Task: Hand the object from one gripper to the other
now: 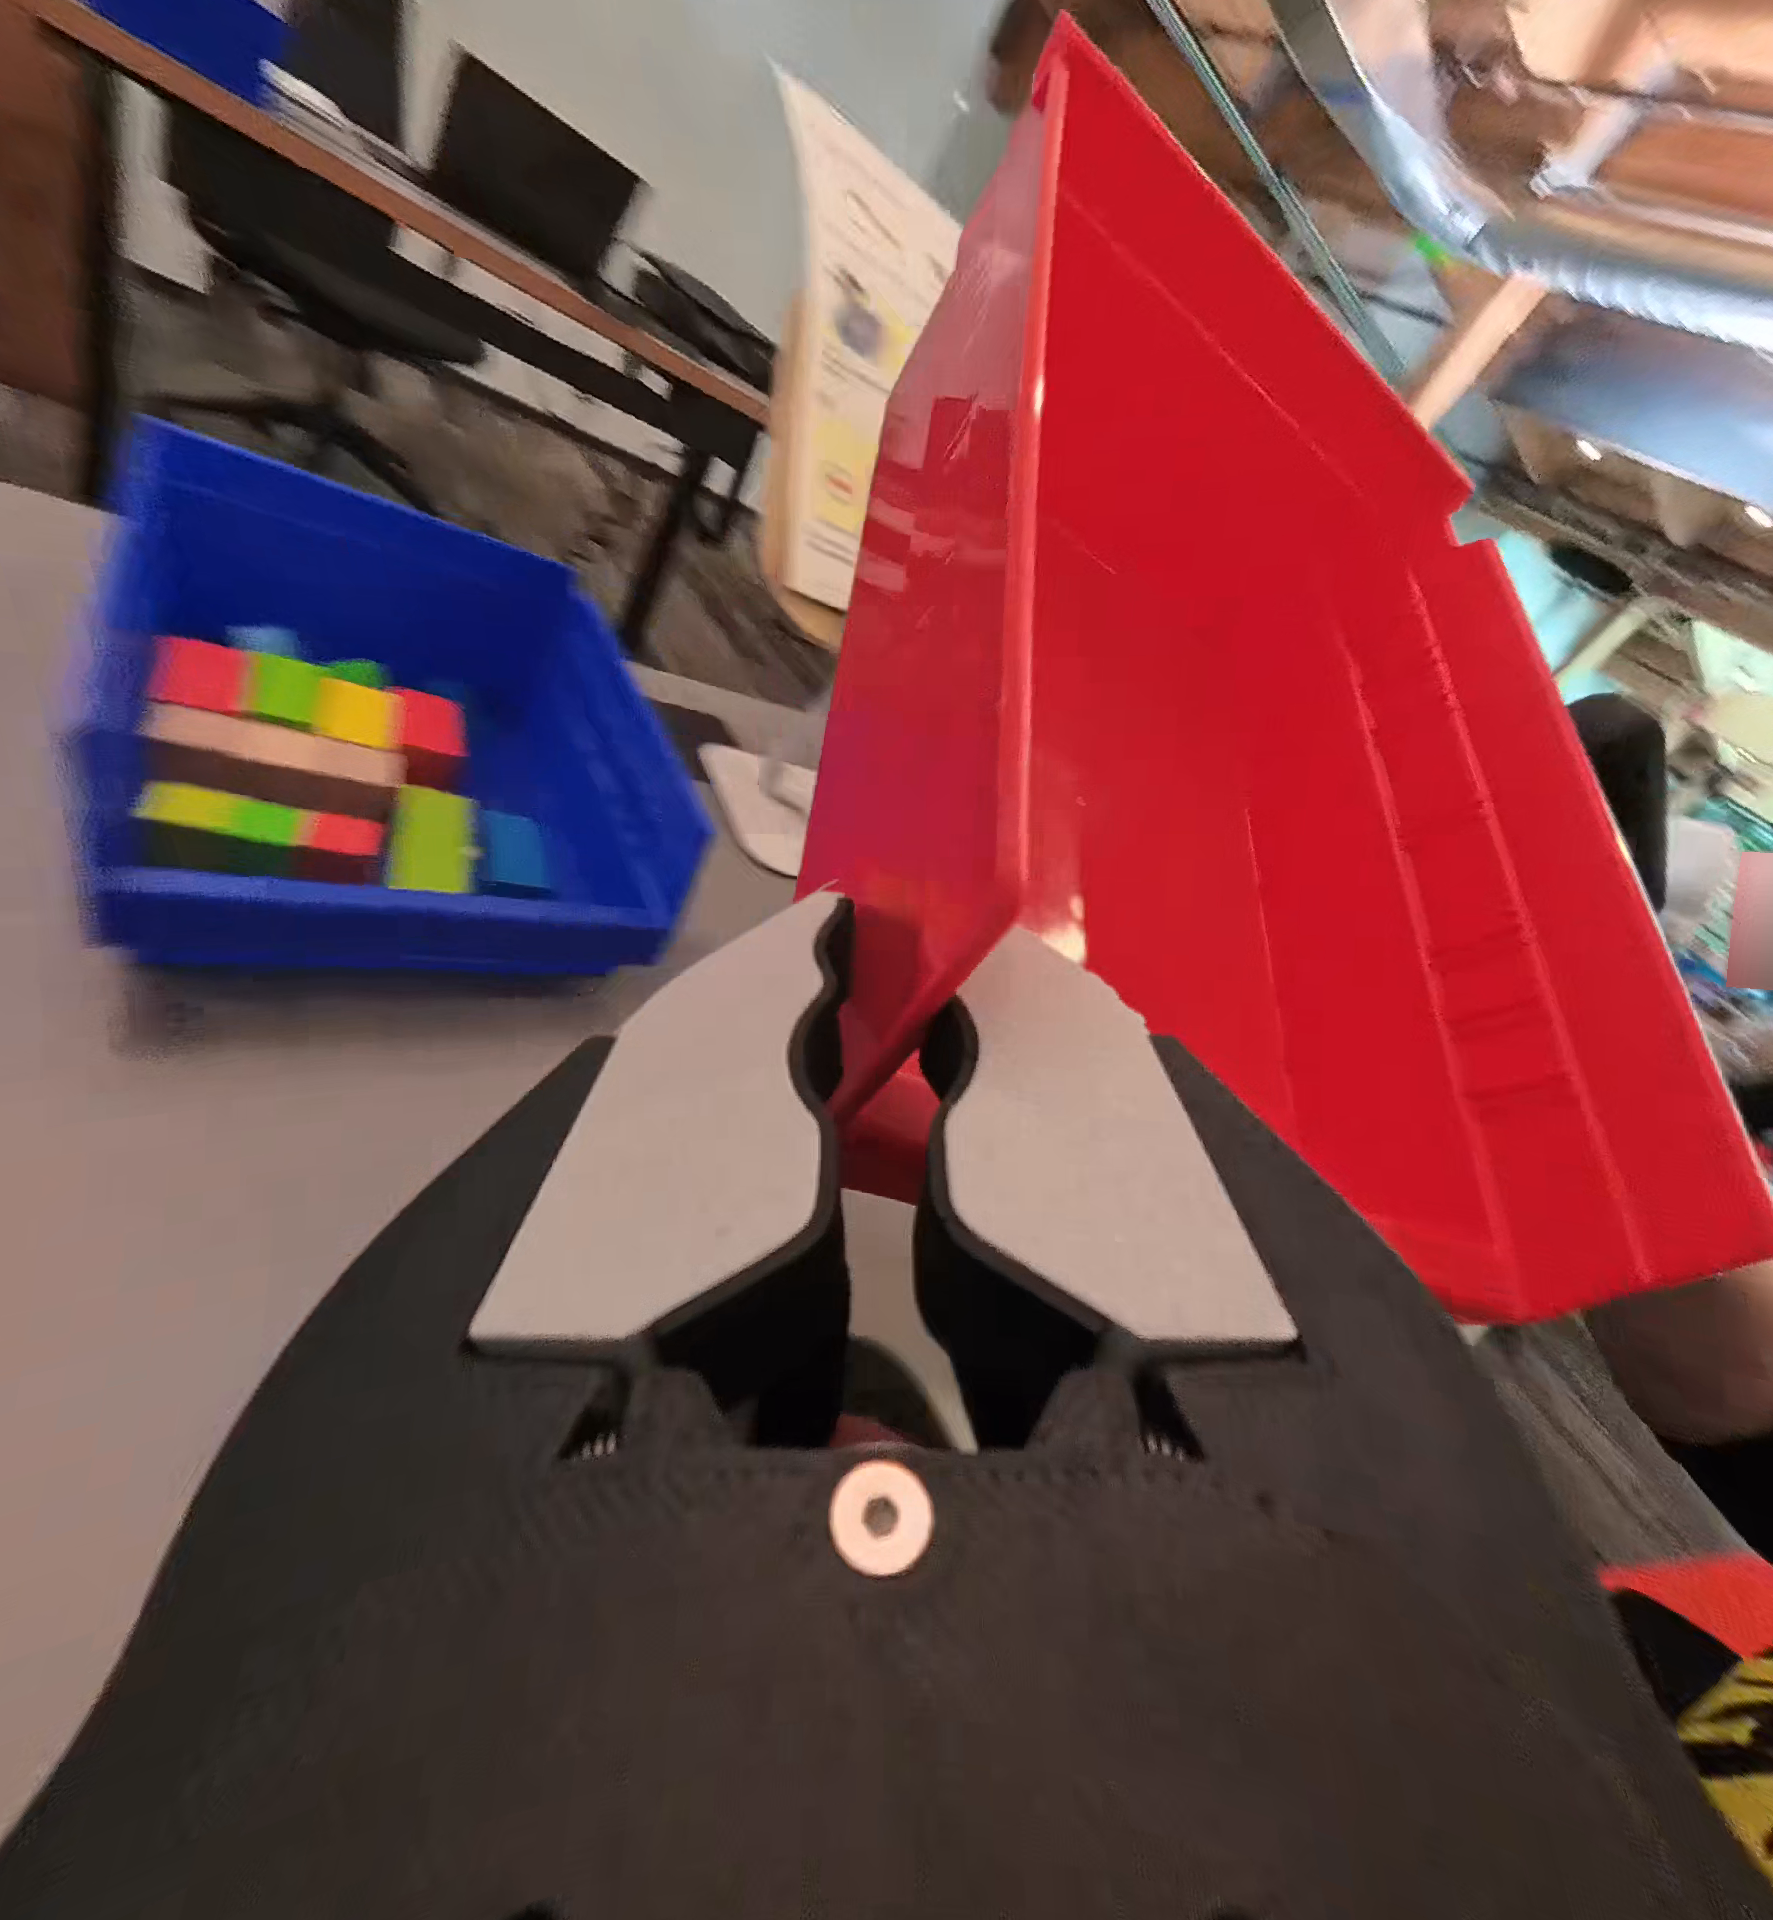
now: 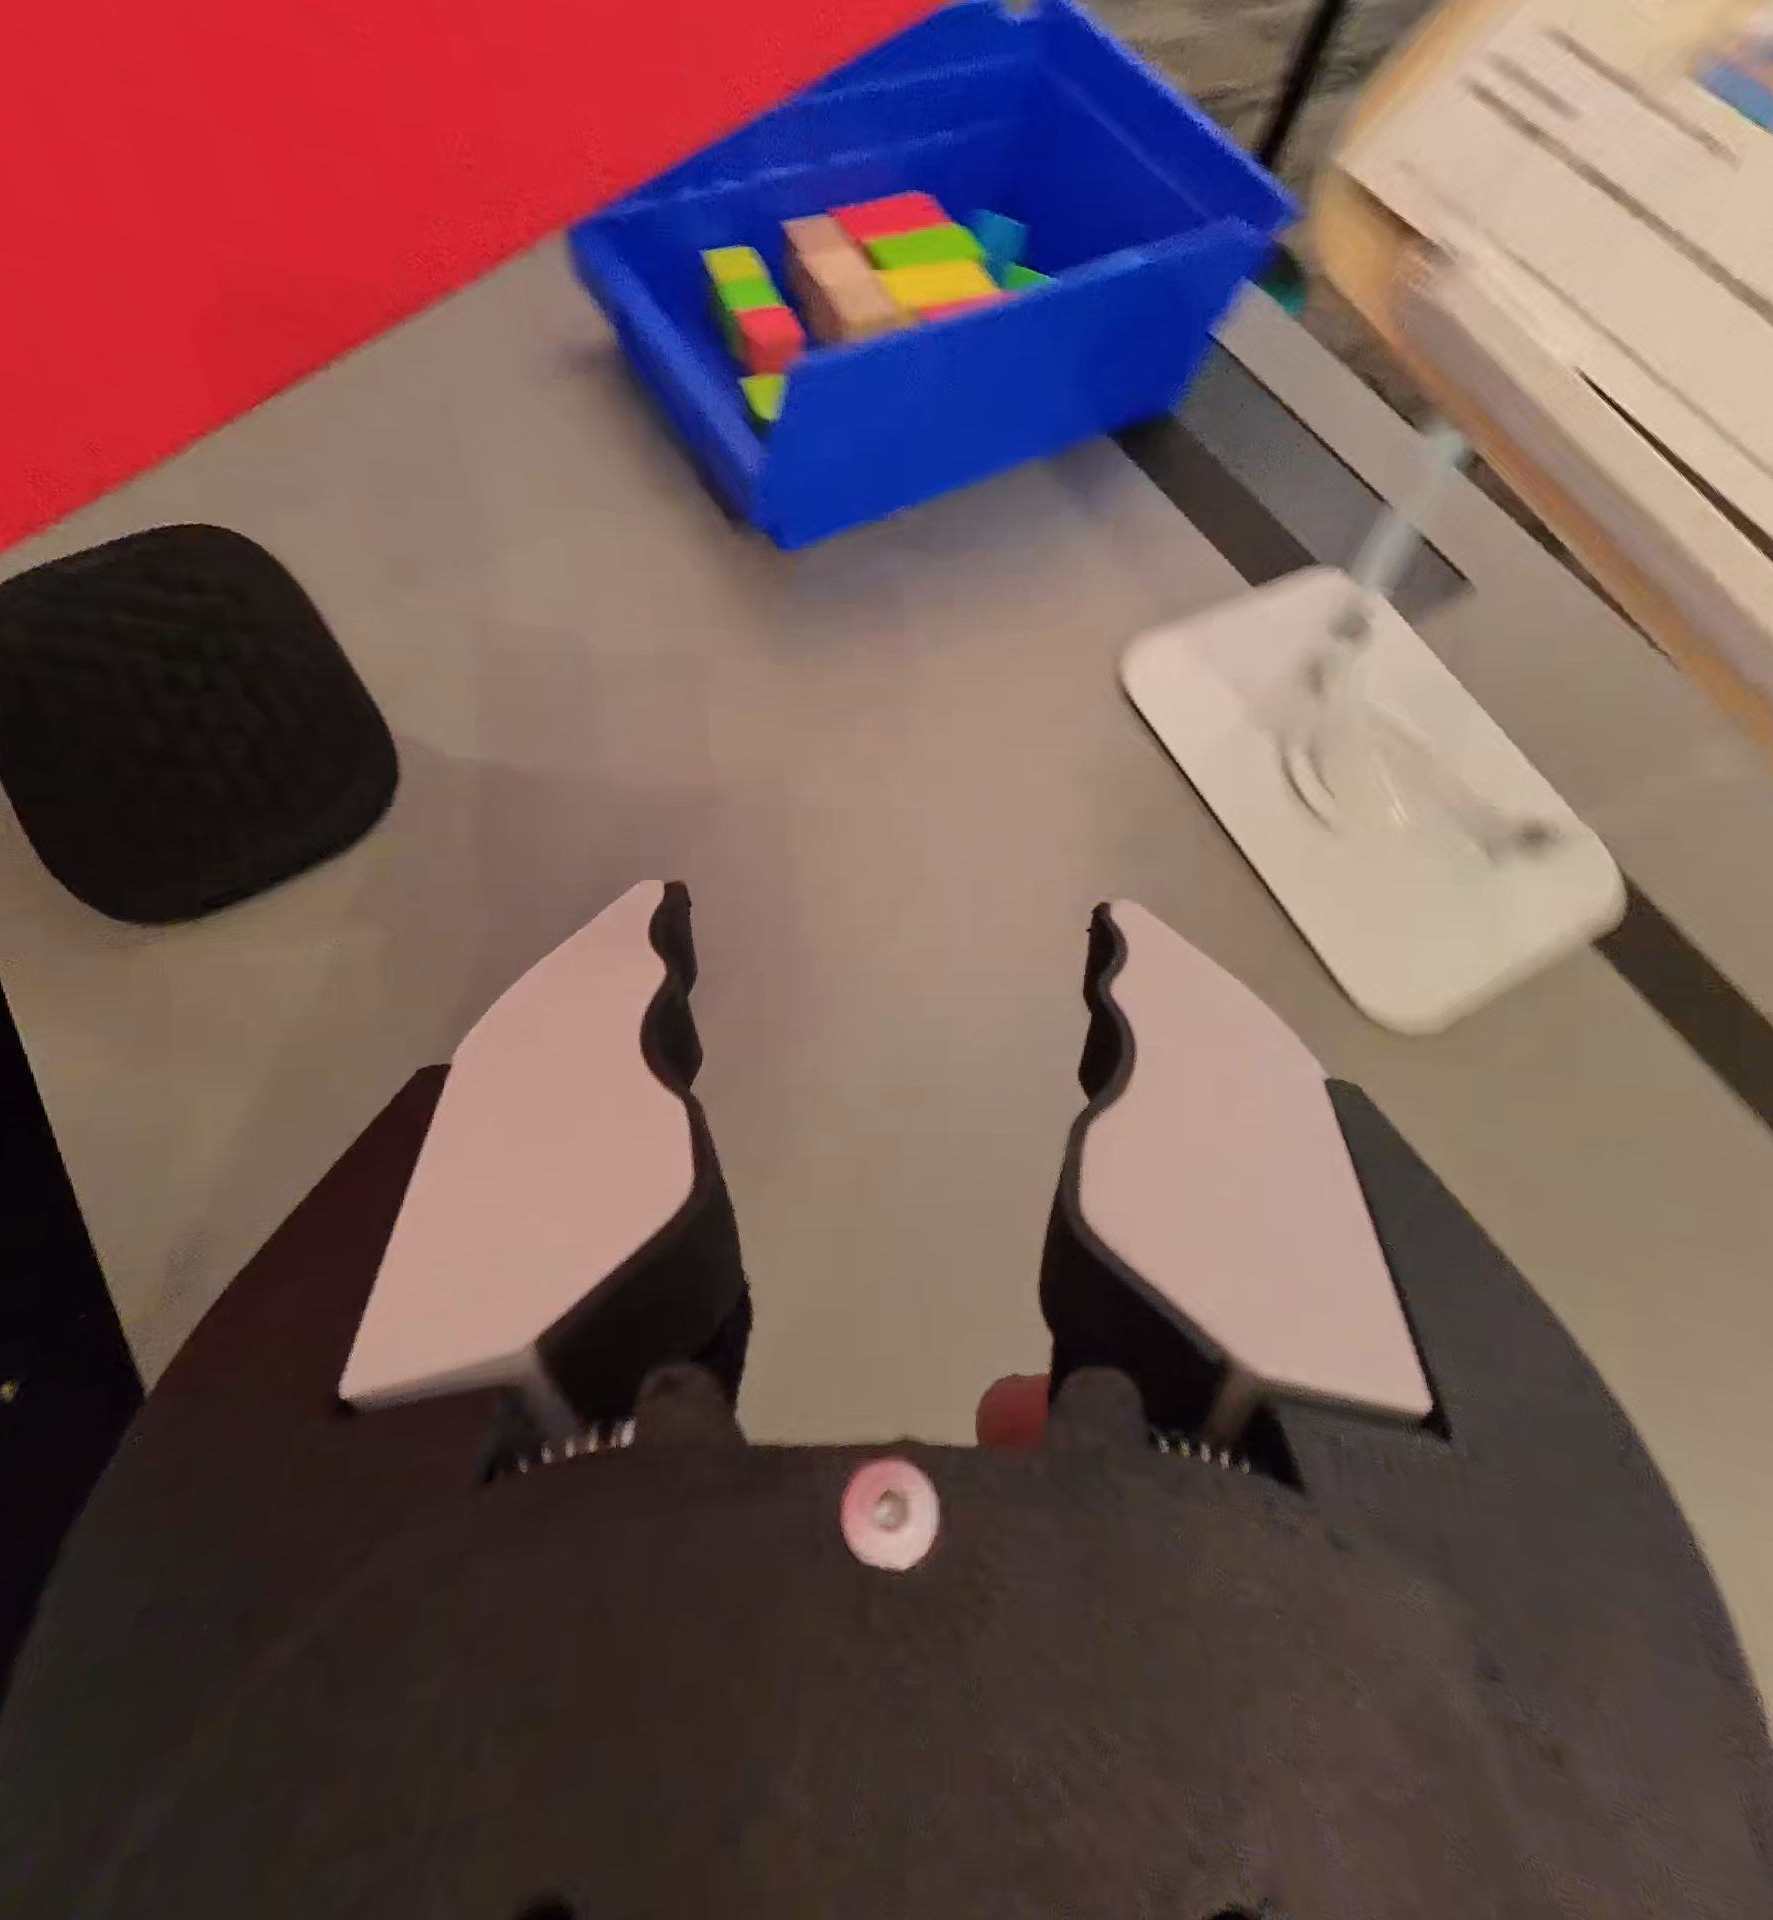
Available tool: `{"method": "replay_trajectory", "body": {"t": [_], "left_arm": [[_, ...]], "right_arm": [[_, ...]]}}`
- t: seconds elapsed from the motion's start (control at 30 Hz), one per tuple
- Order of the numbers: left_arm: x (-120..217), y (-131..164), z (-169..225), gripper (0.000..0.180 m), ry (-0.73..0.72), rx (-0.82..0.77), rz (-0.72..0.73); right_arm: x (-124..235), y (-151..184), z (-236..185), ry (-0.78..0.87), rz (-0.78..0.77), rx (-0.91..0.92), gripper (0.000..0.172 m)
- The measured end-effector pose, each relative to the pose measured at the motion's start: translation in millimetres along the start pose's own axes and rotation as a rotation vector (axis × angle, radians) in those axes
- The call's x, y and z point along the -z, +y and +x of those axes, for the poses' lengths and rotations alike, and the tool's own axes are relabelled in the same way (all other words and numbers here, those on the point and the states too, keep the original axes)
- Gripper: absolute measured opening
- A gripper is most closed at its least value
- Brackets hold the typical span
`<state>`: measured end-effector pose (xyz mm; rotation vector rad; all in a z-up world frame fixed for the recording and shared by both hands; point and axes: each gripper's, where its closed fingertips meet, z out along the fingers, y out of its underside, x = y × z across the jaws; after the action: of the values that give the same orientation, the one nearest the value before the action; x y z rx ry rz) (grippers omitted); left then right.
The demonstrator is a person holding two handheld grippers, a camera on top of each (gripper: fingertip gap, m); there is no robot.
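Two tongs are under my control. My left tongs (image 1: 887,997) are clenched on the thin wall of one red bin (image 1: 1225,727); both pads press that wall, and the bin rises tilted ahead and to the right of the tips, clear of the worktop (image 1: 238,1143). My right tongs (image 2: 887,935) are released, the fingers wide apart with only bare worktop (image 2: 861,675) showing between them.

By my count there are two bins: the red one in my left tongs and one blue bin (image 1: 373,727) resting on the worktop, ahead and to the left of the left tongs. From the right tongs the blue bin (image 2: 965,364) lies straight ahead, well apart from the tips. It holds a heap of coloured blocks (image 2: 861,281), red, green, yellow, blue and plain wood; blur keeps me from counting them exactly.

One black cushion-like pad (image 2: 175,717) sits to the left of the right tongs, and one white stand base (image 2: 1381,810) sits ahead to their right. A red surface (image 2: 238,208) fills the far left beyond the right tongs; it matches the bin in colour, well apart from the open fingers.
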<state>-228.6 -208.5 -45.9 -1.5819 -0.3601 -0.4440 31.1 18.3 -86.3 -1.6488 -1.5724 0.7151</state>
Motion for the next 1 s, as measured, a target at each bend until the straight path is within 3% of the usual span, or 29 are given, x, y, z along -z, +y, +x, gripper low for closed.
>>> {"method": "replay_trajectory", "body": {"t": [0.2,0.33,0.53,0.63,0.87,1.0], "left_arm": [[-147.6,69.3,90.4,0.01,0.173,0.036,-0.213],[-232.7,124.4,129.1,0.011,0.203,0.013,-0.338],[-316.3,195.6,161.0,0.012,0.205,0.04,-0.449],[-339.3,218.1,168.2,0.012,0.17,0.044,-0.469],[-368.1,256.1,183.8,0.013,0.119,0.061,-0.506],[-376.1,266.8,183.5,0.014,0.088,0.068,-0.49]], "right_arm": [[125.5,85.5,54.1,0.305,0.157,-0.222,0.083],[165.7,121.3,55.7,0.374,0.233,-0.317,0.106],[134.9,159.2,41.8,0.362,0.179,-0.347,0.142],[111.8,181.6,52.7,0.372,0.095,-0.375,0.144],[78.1,220.7,81.3,0.321,-0.027,-0.447,0.111],[78.4,231.6,99.4,0.34,-0.042,-0.453,0.096]]}}
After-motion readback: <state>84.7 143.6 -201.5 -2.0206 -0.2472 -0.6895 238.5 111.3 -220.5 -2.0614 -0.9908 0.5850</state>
